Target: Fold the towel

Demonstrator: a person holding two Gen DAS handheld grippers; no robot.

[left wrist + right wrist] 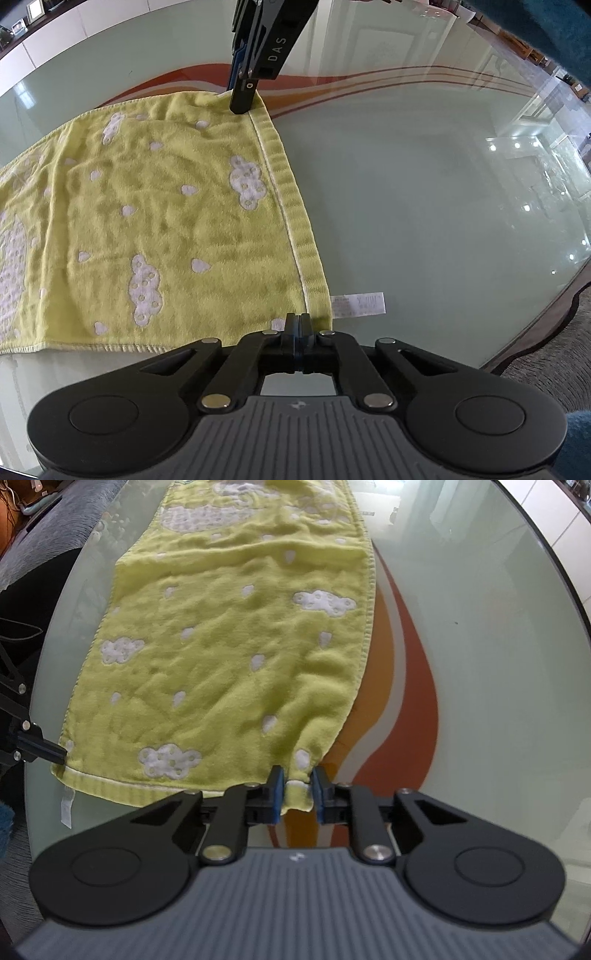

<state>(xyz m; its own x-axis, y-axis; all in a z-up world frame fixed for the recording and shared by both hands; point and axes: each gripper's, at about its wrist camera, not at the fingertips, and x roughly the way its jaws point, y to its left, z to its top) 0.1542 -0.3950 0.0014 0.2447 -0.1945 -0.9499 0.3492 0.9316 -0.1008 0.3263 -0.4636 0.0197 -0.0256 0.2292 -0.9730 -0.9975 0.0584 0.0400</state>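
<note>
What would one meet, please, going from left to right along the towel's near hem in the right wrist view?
The left gripper at the corner → white care label → white cloud motif → towel corner pinched in the right gripper → orange stripe on the glass table.

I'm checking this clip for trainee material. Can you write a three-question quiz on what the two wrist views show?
1. True or false: the towel lies spread on the glass table.
2. What does the right hand-held gripper have between its blue pads?
A. a corner of the towel
B. the white label
C. nothing
3. Which side of the left hand-held gripper is the white label on in the left wrist view?

Key:
1. True.
2. A; the corner bunches between the pads.
3. To its right, sticking out from the towel's short hem.
</note>
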